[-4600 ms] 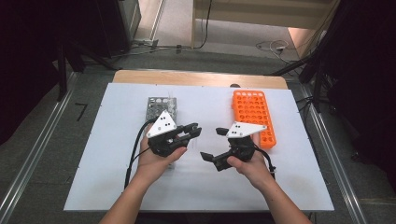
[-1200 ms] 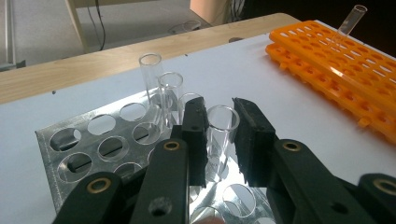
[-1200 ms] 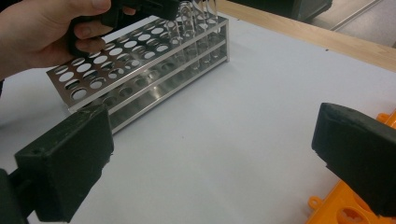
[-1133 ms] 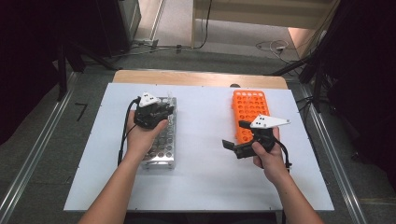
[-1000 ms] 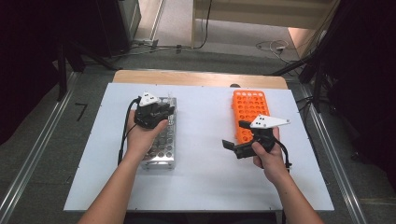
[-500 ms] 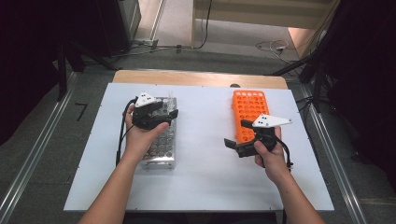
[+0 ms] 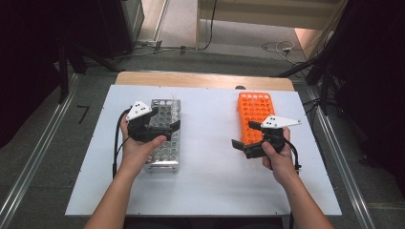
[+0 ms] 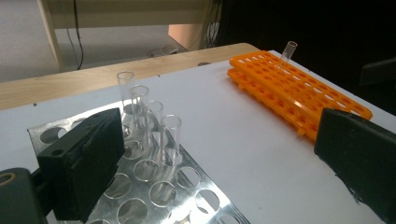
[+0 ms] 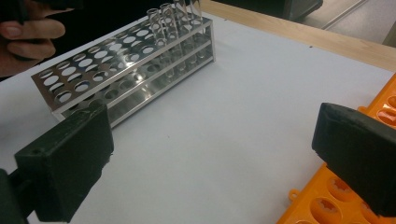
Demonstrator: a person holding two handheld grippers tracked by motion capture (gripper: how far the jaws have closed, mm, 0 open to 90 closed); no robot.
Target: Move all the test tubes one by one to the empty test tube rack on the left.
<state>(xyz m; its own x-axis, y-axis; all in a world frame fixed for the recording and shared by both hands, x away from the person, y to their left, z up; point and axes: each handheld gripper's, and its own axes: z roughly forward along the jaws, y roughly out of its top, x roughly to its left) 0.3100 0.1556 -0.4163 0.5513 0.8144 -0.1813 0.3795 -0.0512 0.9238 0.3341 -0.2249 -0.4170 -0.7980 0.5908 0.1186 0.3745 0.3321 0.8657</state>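
we see a white table (image 7: 210, 191) on grey floor (image 7: 43, 157) in a dark room, both grippers gaping empty, left gripper (image 7: 162, 125) over the steel rack (image 7: 165, 157), right gripper (image 7: 242, 138) beside the orange rack (image 7: 255, 107).

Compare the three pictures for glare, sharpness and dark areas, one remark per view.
High view: the white table is evenly lit, its surroundings fall into near-black. Left gripper view: the metal rack mirrors the clear tubes, and the near jaws look soft. Right gripper view: the orange rack is cropped at the edge, and the top left is dark.
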